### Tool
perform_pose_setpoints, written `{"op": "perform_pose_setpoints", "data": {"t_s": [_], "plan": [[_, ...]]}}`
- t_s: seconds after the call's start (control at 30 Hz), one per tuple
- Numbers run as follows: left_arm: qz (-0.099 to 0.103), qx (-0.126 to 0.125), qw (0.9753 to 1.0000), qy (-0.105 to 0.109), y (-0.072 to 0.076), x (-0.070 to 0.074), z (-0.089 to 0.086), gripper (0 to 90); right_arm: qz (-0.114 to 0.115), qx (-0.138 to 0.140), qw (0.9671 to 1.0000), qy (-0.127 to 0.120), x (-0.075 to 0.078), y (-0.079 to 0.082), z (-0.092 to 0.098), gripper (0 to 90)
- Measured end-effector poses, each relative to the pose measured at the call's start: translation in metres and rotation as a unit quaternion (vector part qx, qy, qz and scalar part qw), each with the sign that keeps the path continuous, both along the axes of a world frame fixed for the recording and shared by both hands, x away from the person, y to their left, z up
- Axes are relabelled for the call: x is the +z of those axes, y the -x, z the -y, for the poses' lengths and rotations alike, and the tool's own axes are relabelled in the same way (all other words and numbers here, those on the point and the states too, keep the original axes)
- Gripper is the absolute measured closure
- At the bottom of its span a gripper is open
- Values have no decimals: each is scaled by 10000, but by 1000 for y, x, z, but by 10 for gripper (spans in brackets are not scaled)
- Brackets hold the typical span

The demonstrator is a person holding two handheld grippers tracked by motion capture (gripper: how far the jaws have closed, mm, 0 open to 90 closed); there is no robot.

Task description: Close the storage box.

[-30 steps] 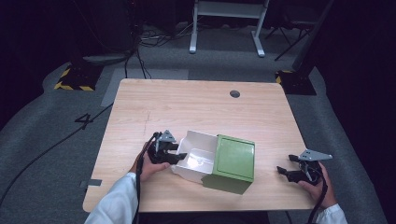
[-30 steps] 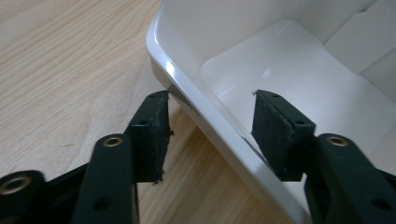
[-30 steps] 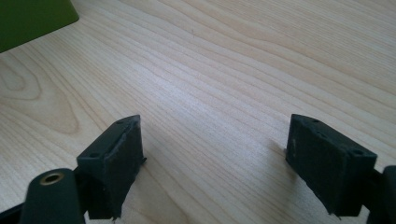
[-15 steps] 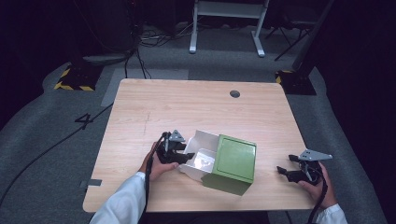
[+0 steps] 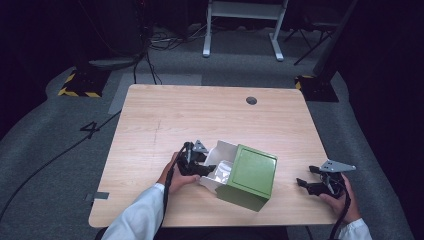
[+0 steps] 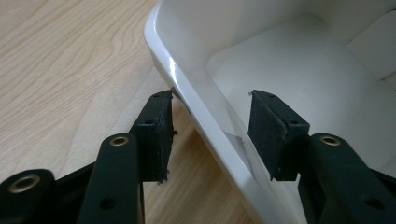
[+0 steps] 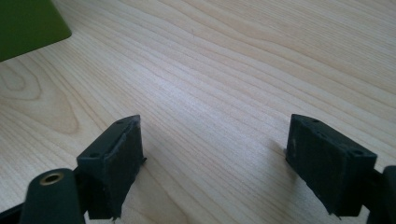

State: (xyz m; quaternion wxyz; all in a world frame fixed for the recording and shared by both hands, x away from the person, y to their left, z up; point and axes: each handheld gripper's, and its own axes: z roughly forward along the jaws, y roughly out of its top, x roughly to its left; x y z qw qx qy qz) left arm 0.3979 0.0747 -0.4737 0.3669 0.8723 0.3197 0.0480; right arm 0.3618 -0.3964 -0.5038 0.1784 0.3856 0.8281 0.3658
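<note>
Left gripper [image 5: 207, 169] straddles the white tray's [image 6: 196, 100] rim, jaws apart; right gripper [image 5: 306, 181] wide open, beside green box [image 5: 248, 176]

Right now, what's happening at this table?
A person works a green box with a white inner tray part-way out. The left tool is open, its jaws straddling the tray's wall, not clamped. The right tool sits open over bare table, apart from the box.

A green box [image 5: 247, 176] with a white inner tray [image 6: 261, 70] sits at lower centre on the pale wood-grain worktop [image 5: 200, 115]. Both tools, left [image 5: 196, 162] and right [image 5: 315, 185], are black; sleeves [image 5: 135, 220] white.
</note>
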Motion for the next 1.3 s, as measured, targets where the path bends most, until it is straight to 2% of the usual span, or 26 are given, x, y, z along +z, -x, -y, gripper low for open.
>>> {"op": "perform_pose_setpoints", "data": {"t_s": [0.23, 0.4, 0.57, 0.67, 1.0, 1.1, 1.3], "plan": [[18, -149, 9998, 89, -2, 3, 15, 509, -1, -1, 10000, 0, 0, 0, 0, 186], [-58, -399, 9991, 136, -2, 1, 32, 500, -4, -1, 10000, -2, 0, 0, 0, 187], [-57, -577, 9983, 91, -2, 0, 47, 495, -1, 1, 10000, 4, 0, 0, 0, 187], [-69, -645, 9978, 144, -2, -1, 53, 491, 1, 5, 10000, 1, 0, 0, 0, 186], [-56, -704, 9973, 217, -3, 0, 51, 450, 2, 1, 10000, 7, 0, 0, 0, 187], [67, -704, 9972, 227, -4, 3, 47, 439, 1, 4, 10000, 2, 0, 0, 0, 186], [158, -745, 9970, 166, -3, 6, 44, 421, 4, 1, 10000, 7, 0, 0, 0, 186]]}}
